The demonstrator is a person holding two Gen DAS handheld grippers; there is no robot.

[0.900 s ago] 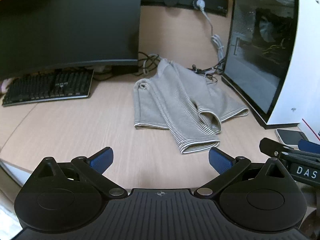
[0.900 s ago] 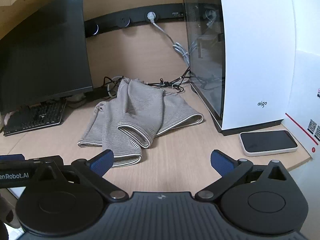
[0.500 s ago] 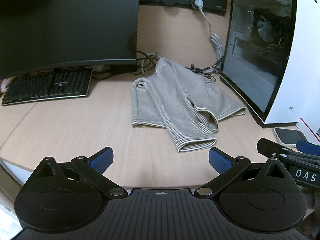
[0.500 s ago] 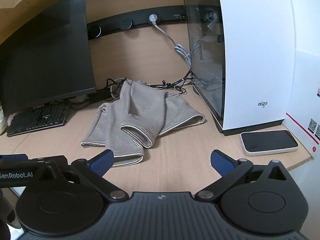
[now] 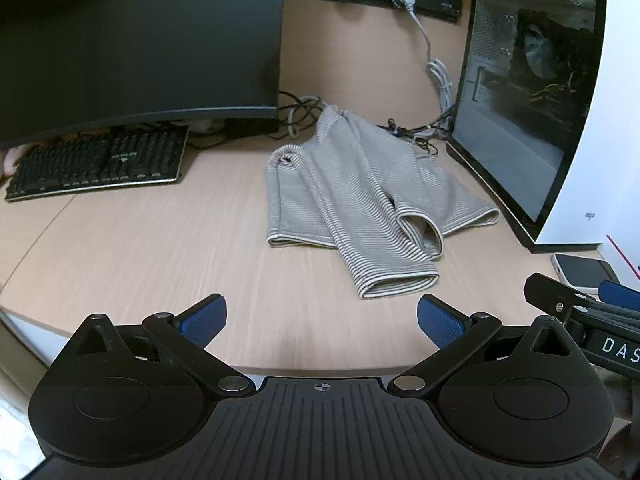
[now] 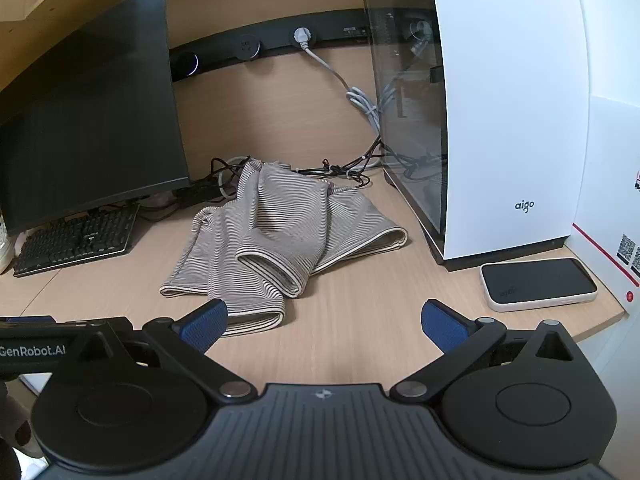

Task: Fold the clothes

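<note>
1. Two tools, the left tool (image 5: 318, 314) and right tool (image 6: 324, 318), hover with jaws spread wide, holding nothing; folding has not begun.
2. Next move, I judge: reach forward and pinch the hems.
3. Striped shorts (image 5: 360, 196) lie crumpled on the tabletop (image 5: 140, 248), at twelve o'clock of the left tool, eleven o'clock of the right.

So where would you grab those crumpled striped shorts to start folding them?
Probably by the hemmed leg opening nearest the grippers: the striped shorts lie crumpled on the desk with that cuff pointing forward, its edge slightly raised. Come in low from the front; the left gripper and the right gripper both stand open.
</note>
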